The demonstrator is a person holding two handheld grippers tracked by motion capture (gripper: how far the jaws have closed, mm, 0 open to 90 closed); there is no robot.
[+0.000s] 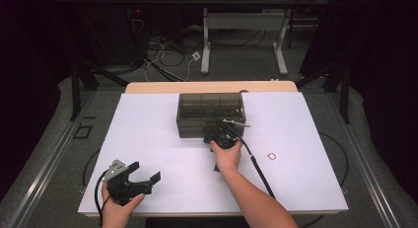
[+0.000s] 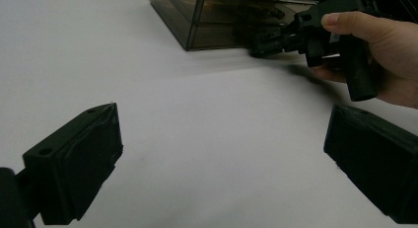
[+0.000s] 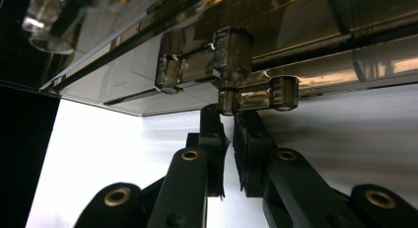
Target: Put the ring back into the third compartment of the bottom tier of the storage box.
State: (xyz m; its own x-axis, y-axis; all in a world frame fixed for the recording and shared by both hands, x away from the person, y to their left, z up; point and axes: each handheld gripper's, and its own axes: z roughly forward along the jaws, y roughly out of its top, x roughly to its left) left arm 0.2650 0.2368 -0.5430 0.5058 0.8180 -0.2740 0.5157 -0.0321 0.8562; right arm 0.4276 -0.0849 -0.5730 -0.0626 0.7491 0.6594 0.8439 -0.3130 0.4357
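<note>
— Watching the right gripper: its fingers are nearly together, pinching the small latch at the front of the smoky plastic box, which sits mid-bench, toward the far edge

— Opening it, then?

— I'd say so; next comes a careful pull on that clasp. Left gripper waits near the bench's front edge, fingers wide apart, holding nothing

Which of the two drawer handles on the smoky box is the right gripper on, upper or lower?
The lower handle: the right gripper has its jaws nearly shut at its left end, while the upper handle sits clear above them.
</note>
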